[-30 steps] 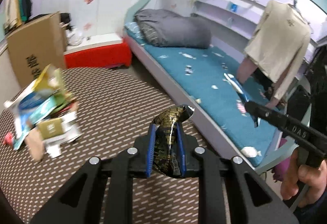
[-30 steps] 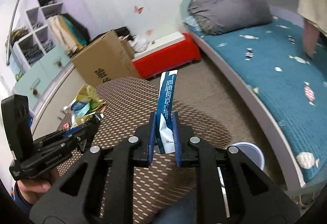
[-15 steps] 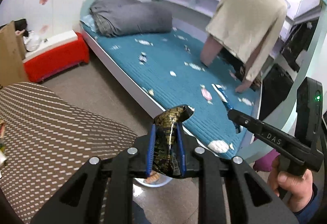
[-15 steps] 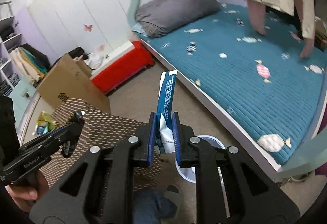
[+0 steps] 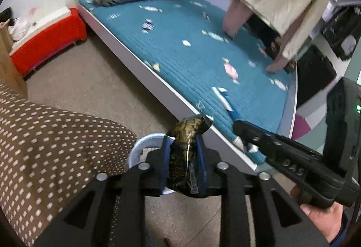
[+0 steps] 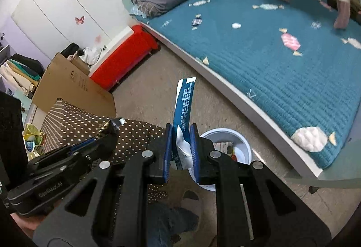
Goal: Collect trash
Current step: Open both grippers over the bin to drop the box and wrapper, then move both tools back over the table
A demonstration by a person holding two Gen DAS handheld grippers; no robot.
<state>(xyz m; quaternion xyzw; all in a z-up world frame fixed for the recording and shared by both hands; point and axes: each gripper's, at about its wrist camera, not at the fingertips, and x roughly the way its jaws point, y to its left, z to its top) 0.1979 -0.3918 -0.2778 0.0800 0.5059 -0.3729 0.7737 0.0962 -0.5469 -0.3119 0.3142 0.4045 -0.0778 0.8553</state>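
Both tongs loaded, bin sitting right under the tips

I'm holding a black-and-gold wrapper [image 5: 186,156] clamped in the left tongs [image 5: 182,163] and a blue-and-white wrapper [image 6: 183,125] clamped in the right tongs [image 6: 181,152], its long axis standing up past the tips. The white bin [image 6: 243,145] is lying just below and beyond the right tips, a touch to their right; for the left tongs it's peeking out low-left, mostly hidden. I reckon the right is nearer. Only the right view is showing trash already inside, and the leftover pile [image 6: 32,137] on the worktop [image 6: 74,120].
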